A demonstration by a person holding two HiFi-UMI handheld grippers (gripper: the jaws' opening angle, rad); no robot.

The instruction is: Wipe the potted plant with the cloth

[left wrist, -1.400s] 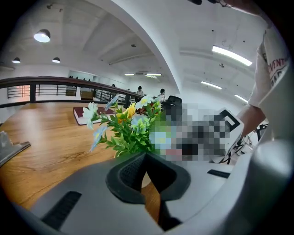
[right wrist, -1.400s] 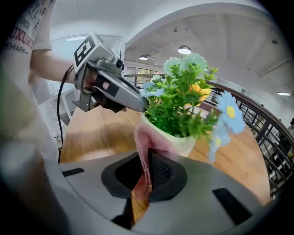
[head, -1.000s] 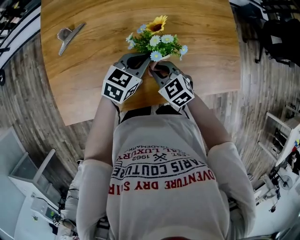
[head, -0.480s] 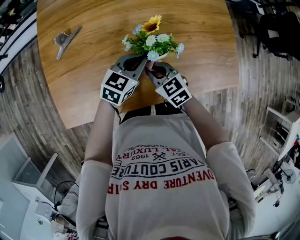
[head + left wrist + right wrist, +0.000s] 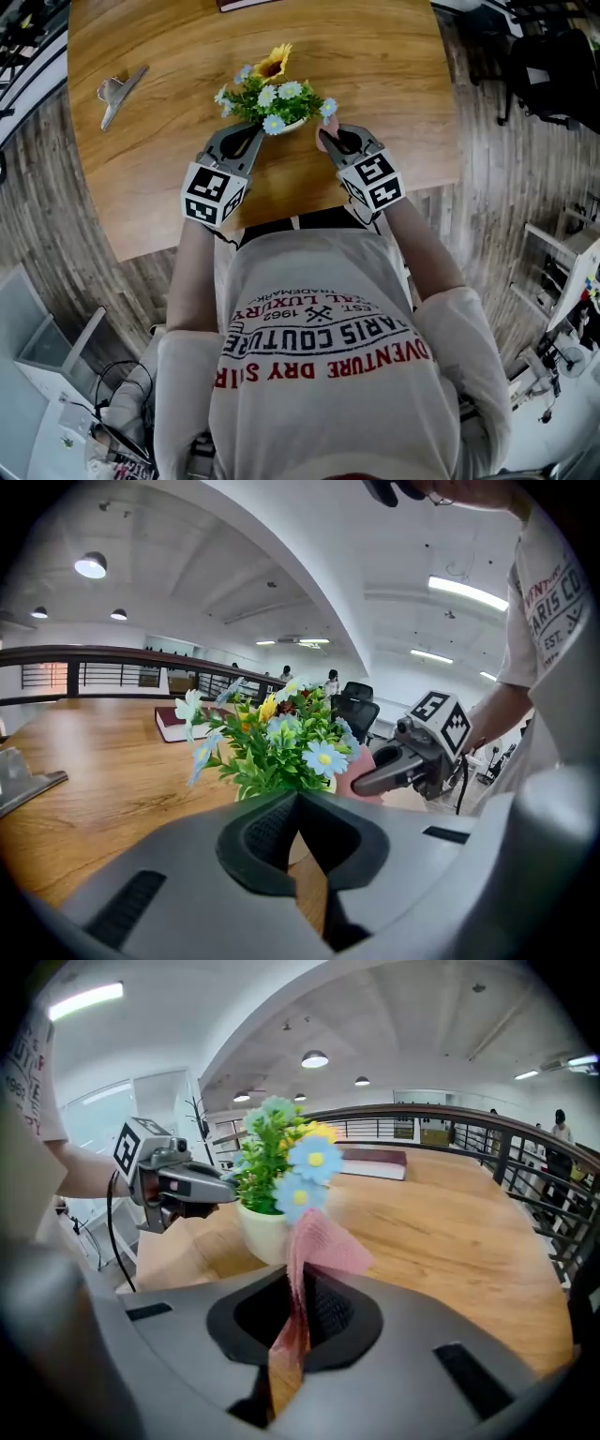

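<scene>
A small white pot (image 5: 262, 1232) of artificial flowers (image 5: 270, 93) stands on the round wooden table (image 5: 394, 56), near its front edge. My right gripper (image 5: 325, 141) is at the plant's right side, shut on a pink cloth (image 5: 317, 1241) that sticks up between its jaws beside the pot. The cloth (image 5: 362, 767) also shows in the left gripper view, next to the blooms (image 5: 281, 741). My left gripper (image 5: 249, 133) is at the plant's left front, shut with nothing between its jaws (image 5: 298, 803). Its tip reaches the leaves; I cannot tell whether it touches them.
A metal clip (image 5: 117, 86) lies on the table at the far left. A dark red book (image 5: 183, 722) rests at the table's far edge behind the plant. The person's body is close against the table's near edge. Chairs and equipment stand on the floor around.
The right gripper has swung with the cloth from the pot's front out to its right side, so the two grippers are further apart. The left gripper has stayed put.
</scene>
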